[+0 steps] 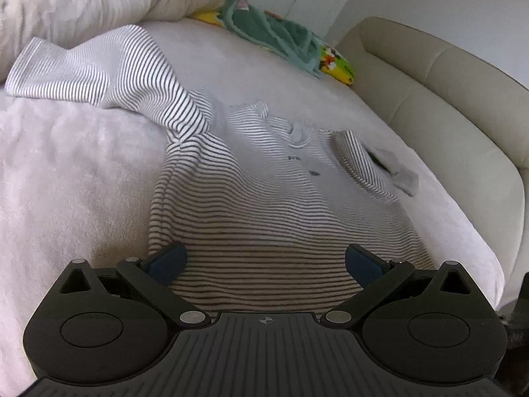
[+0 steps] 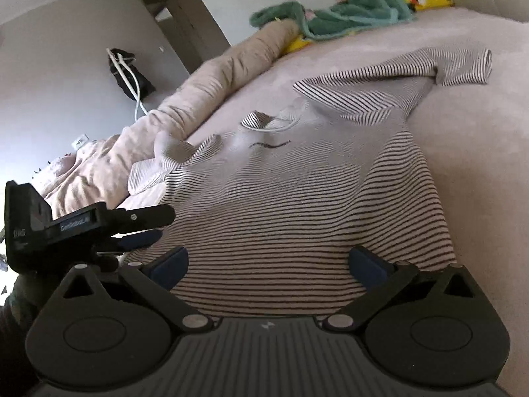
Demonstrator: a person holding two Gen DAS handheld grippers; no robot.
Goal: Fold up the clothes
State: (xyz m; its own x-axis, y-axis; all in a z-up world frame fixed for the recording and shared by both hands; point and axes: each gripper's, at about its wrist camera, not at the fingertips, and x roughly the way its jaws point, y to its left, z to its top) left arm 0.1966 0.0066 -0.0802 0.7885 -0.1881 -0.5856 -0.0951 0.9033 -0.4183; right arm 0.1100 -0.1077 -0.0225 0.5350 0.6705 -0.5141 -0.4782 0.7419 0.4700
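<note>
Both grippers, left gripper (image 1: 266, 261) and right gripper (image 2: 267, 263), low over shirt (image 1: 264, 205) hem, fingers wide, holding nothing. Could grab just 1 layer, or bunch soft cloth, making a crooked fold. Could drag shirt off bed (image 1: 82, 172) near edge. Shirt striped black and white, spread flat mid-bed, wrinkly, 2 sleeves flopped out, neck toward far edge.

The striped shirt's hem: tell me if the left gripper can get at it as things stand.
Probably yes. The left gripper is open with its fingers spread just over the hem of the striped shirt, which lies flat on the bed. Nothing lies between them; the right gripper is off to one side.
</note>
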